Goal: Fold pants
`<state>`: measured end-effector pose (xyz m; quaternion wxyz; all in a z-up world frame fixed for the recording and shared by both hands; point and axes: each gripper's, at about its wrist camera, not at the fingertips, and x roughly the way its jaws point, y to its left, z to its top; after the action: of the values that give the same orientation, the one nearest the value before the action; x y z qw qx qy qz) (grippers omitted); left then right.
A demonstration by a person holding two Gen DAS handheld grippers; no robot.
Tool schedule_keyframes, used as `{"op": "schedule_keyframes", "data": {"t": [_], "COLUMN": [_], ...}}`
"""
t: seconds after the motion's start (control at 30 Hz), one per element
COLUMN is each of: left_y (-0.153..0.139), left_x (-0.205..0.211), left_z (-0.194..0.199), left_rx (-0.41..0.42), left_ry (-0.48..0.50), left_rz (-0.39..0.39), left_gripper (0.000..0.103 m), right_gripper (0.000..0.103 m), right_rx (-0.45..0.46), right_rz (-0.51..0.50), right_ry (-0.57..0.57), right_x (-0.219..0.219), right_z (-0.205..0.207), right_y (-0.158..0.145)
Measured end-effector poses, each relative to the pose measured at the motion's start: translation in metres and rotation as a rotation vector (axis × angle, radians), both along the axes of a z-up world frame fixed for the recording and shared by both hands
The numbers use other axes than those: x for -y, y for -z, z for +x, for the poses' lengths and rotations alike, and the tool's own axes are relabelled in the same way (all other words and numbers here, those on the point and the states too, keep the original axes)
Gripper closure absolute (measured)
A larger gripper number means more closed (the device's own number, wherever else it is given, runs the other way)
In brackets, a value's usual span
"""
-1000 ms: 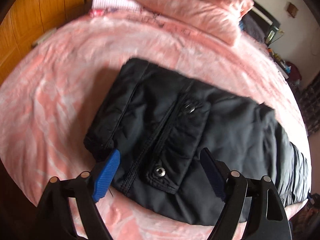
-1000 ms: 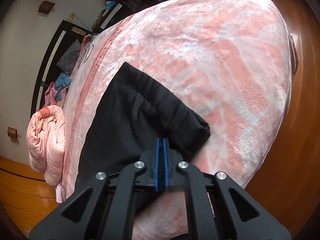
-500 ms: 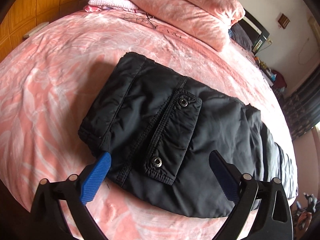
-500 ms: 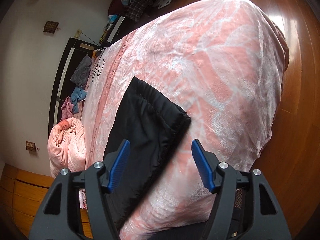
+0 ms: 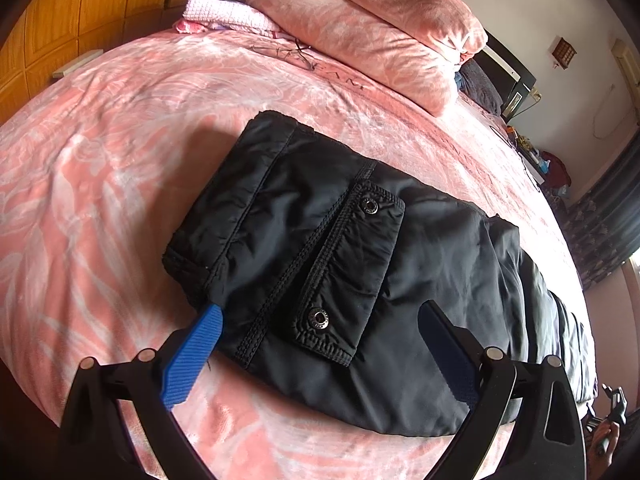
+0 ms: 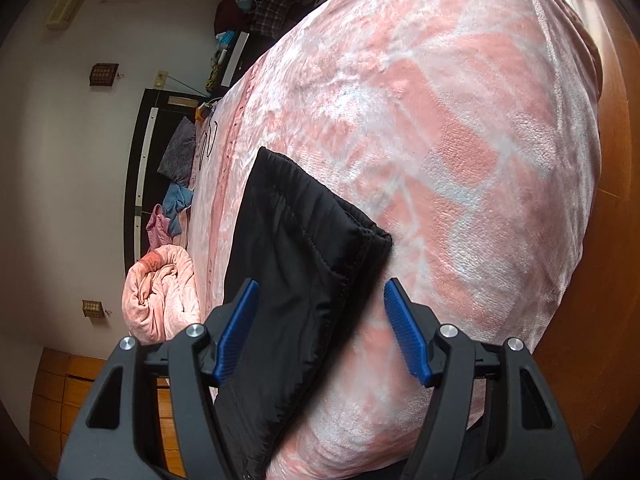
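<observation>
Pants: black padded garment, folded into a thick rectangular packet and lying flat on the pink blanket; in the left wrist view it fills the space ahead of and between the two fingers of the tongs.

Pocket flap: stitched flap on the top face of the packet, with two metal snaps, one at each end; it lies directly ahead of the left tongs, nearer the left-hand finger.

Left gripper: jaws spread wide after opening further within the last second; the left blue pad's tip meets the near corner of the packet, and the right pad hangs over the fabric. Nothing is pinched.

Right gripper: jaws have just opened from pressed together and now stand apart; the near edge of the pants runs between the blue pads, and neither pad presses on it.

Elastic waistband: gathered edge of the packet, ahead of the right tongs, ending in a corner just beyond the right-hand pad.

Pillow: pink, plush, far beyond the pants from the left tongs.

Rolled pink bedding: to the left of the right tongs' left finger, at the bed's far side.

Wooden floor: to the right of the right tongs, past the blanket's edge.
</observation>
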<state>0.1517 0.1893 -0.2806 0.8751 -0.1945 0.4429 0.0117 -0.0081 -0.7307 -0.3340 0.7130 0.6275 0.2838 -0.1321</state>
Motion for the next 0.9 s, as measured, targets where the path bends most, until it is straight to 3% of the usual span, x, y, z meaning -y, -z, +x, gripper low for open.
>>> {"op": "schedule_keyframes", "data": {"t": [0.33, 0.5, 0.57, 0.9], "left_y": [0.001, 0.006, 0.006, 0.016], "left_x": [-0.007, -0.015, -0.012, -0.010], "left_z": [-0.011, -0.011, -0.009, -0.008], "left_rx": [-0.006, -0.016, -0.011, -0.045], "left_ry": [-0.048, -0.079, -0.064, -0.060], "left_rz": [0.032, 0.005, 0.017, -0.002], "left_gripper": [0.004, 0.004, 0.004, 0.004], "right_gripper": [0.035, 0.052, 0.084, 0.090], "right_rx": [0.062, 0.068, 0.059, 0.041], "right_rz": [0.007, 0.018, 0.009, -0.168], "right_ry": [-0.026, -0.030, -0.047, -0.081], "right_x": [-0.001, 0.001, 0.001, -0.016], "right_z": [0.018, 0.019, 0.020, 0.036], "right_y": [0.014, 0.018, 0.015, -0.053]}}
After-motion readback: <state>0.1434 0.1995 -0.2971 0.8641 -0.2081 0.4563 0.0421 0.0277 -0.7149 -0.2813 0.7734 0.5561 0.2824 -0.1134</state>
